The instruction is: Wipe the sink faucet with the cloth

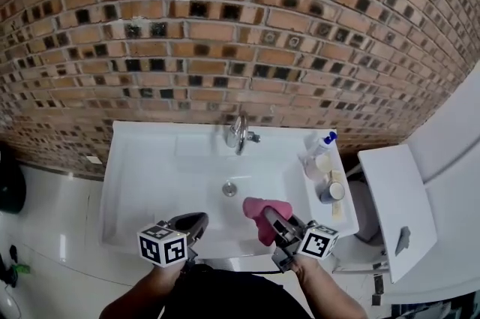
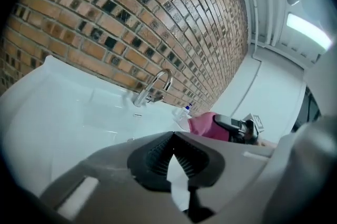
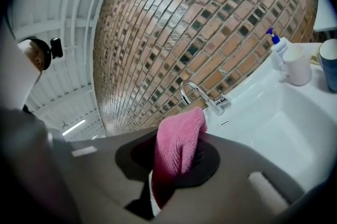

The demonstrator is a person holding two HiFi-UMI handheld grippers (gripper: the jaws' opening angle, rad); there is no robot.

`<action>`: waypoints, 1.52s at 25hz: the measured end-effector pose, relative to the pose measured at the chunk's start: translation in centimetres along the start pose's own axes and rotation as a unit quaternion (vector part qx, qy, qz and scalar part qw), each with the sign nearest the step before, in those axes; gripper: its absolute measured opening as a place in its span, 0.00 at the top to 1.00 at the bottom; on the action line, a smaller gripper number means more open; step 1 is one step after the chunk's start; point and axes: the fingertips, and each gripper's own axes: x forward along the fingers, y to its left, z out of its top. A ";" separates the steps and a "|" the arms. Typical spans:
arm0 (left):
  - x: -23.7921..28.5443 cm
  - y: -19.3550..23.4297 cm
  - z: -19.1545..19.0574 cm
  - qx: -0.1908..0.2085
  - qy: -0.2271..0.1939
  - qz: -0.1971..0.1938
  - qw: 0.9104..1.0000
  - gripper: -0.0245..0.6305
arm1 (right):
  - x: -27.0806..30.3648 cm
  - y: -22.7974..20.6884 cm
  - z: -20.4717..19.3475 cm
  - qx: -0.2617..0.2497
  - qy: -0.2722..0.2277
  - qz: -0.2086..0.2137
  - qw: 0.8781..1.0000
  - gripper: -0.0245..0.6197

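Cloth (image 3: 178, 144) is gripped by the right claw (image 1: 271, 218) at the sink's (image 1: 150, 160) 5 o'clock; the left claw (image 2: 171, 138) is held closed and empty; the faucet (image 1: 238, 134) is seen at 12.

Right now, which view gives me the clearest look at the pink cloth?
The right gripper view: the pink cloth fills the centre, pinched in the right gripper's jaws. The head view shows it small from above, over the sink; the left gripper view catches only a distant patch.
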 end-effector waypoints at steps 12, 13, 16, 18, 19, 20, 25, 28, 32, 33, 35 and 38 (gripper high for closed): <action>-0.8 -5.1 -4.4 -0.026 -0.029 0.056 0.998 0.96 | -8.0 -0.2 -1.3 0.016 0.027 0.042 0.999 0.88; -0.9 -5.4 -4.8 -0.028 -0.028 0.060 0.997 0.96 | -8.5 -0.1 -1.5 0.017 0.030 0.045 0.998 0.88; -1.1 -6.0 -5.6 -0.029 -0.028 0.069 0.997 0.96 | -9.5 0.3 -1.9 0.012 0.033 0.054 0.998 0.88; -1.2 -6.3 -5.9 -0.028 -0.029 0.074 0.996 0.96 | -9.8 0.3 -2.2 0.009 0.034 0.056 0.998 0.88; -1.3 -6.5 -6.1 -0.028 -0.029 0.075 0.996 0.96 | -9.9 0.3 -2.3 0.009 0.034 0.058 0.998 0.88; -1.4 -6.7 -6.1 -0.027 -0.030 0.076 0.996 0.96 | -10.0 0.4 -2.3 0.009 0.034 0.060 0.998 0.88; -1.8 -7.5 -5.7 -0.017 -0.034 0.077 0.996 0.96 | -9.9 1.6 -1.9 -0.013 0.032 0.074 0.997 0.88; -1.9 -7.6 -6.0 -0.018 -0.035 0.078 0.996 0.96 | -9.9 1.7 -2.1 -0.012 0.031 0.077 0.996 0.88; -2.2 -7.6 -6.4 -0.017 -0.029 0.078 0.996 0.96 | -10.0 1.7 -2.3 -0.005 0.029 0.077 0.997 0.88; -2.3 -7.5 -6.3 -0.017 -0.028 0.079 0.996 0.96 | -9.9 1.7 -2.3 -0.005 0.028 0.077 0.997 0.88; -2.5 -7.4 -6.3 -0.017 -0.029 0.079 0.996 0.96 | -9.7 1.8 -2.4 -0.003 0.028 0.077 0.997 0.88; -2.7 -7.2 -6.2 -0.016 -0.030 0.079 0.996 0.96 | -9.4 2.0 -2.3 -0.006 0.027 0.077 0.997 0.88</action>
